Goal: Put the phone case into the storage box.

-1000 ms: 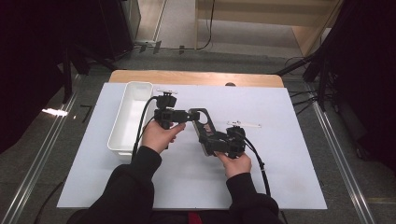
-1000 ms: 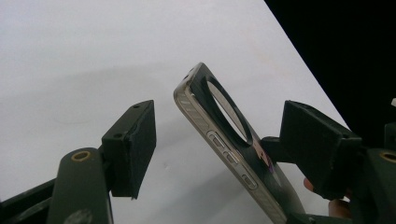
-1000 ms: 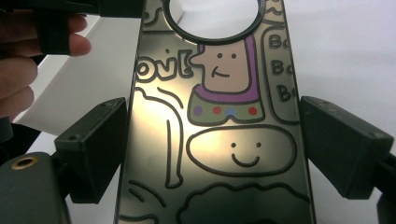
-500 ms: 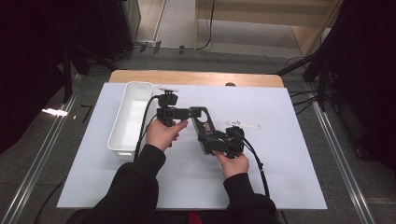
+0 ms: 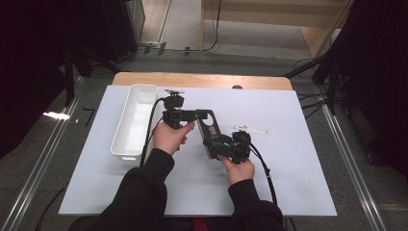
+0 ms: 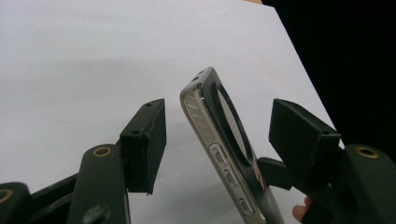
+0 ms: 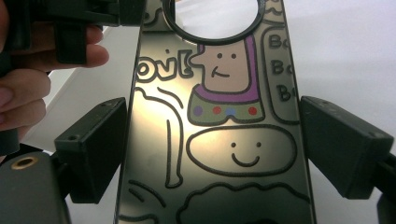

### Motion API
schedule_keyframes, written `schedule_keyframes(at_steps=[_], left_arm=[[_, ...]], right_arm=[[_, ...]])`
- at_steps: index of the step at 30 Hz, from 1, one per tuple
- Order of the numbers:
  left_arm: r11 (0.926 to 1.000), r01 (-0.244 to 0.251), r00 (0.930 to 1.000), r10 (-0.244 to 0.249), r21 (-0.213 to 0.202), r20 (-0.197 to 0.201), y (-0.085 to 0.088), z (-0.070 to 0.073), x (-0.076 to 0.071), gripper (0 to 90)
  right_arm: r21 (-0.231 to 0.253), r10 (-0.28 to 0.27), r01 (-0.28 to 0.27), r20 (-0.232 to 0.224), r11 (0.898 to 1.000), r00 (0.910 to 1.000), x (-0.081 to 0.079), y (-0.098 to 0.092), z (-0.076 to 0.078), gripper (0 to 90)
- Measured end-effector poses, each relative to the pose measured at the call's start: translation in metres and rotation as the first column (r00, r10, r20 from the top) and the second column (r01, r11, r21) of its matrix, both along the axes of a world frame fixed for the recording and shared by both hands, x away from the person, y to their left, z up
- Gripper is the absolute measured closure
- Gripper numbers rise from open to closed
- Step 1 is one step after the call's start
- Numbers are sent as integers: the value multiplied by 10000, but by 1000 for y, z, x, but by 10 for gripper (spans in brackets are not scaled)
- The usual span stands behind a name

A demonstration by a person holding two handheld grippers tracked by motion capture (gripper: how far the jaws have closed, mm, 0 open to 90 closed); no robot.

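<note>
Left gripper [image 6: 219, 123] jaws have just been closing since the earlier frame; both hands are otherwise staying put. We're seeing them partly open now, with the top end of the phone case [image 7: 219, 140] standing edge-on between the pads and a gap on each side, so nothing is gripped there yet.

Right gripper [image 7: 217, 149] is clamping the case across its width, pads pressing both long edges, holding it off the table between the two grippers.

Risks we're flagging:
- the left pads are closing on the thin rim by the camera cut-out, so the case may be flexing or twisting out of the right gripper's hold
- an off-centre squeeze would be levering it loose and dropping it

We're counting one phone case, two grippers, one white bin [image 5: 126, 155] beyond the left gripper, and one thin white strip [image 5: 250, 129] just past the right gripper.
</note>
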State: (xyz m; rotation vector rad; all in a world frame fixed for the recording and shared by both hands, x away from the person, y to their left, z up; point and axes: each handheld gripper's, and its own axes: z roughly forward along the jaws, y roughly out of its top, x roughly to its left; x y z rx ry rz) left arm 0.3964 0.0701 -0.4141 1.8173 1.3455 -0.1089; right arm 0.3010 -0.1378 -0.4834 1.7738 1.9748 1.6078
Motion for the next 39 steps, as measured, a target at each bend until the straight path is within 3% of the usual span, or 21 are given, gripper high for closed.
schedule_keyframes(at_steps=[12, 20, 29, 39], left_arm=[[9984, -440, 9984, 427, -365, -361, 0, -3, 3, 425], [9968, -638, 9978, 629, -490, -202, 1, -3, 4, 444], [9950, -861, 9963, 856, -506, -126, 0, -3, 3, 479], [9880, -1048, 9938, 996, -1131, -500, 3, -4, 5, 588]], right_arm=[[62, -135, 134, 119, 9999, 9998, -1, 4, -1, 108], [429, -320, 317, 57, 9986, 9995, -1, 6, -1, 108], [505, -485, 476, 164, 9976, 9987, -1, 8, -1, 108], [591, -635, 624, 182, 9963, 9978, -2, 7, -2, 108]])
